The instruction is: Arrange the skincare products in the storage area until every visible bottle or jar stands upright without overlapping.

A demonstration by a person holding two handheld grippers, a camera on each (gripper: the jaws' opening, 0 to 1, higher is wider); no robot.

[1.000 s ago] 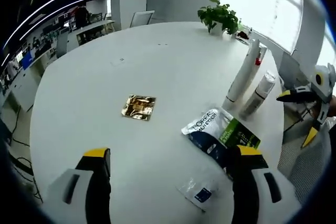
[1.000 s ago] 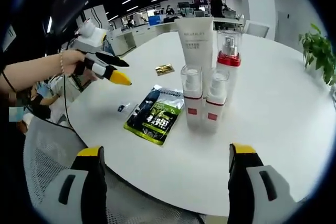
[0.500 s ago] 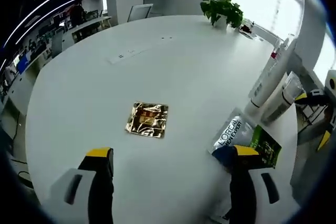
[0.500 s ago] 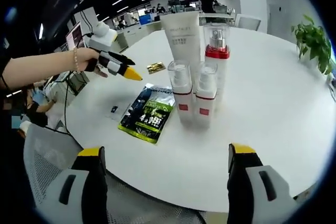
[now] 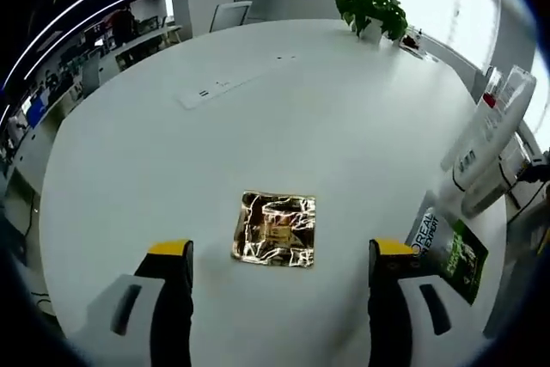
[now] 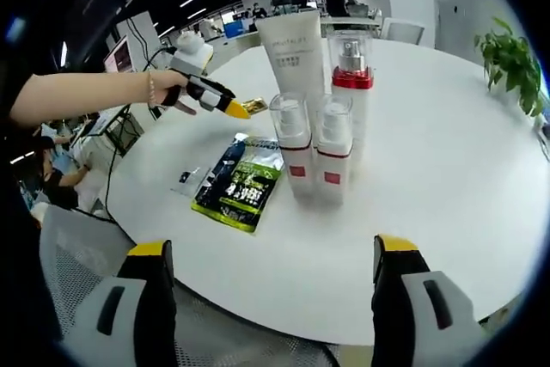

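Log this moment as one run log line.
left gripper: open above gold sachet | right gripper: open, empty | bottles: upright

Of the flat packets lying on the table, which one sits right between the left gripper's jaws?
The gold foil sachet. It lies centred ahead of the left gripper, whose jaws are open, while the green and black L'Oreal pouch lies off to the side by the bottles.

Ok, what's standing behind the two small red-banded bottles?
Behind the small bottles stand a white tube and a taller red-collared pump bottle. Their lower parts are covered.
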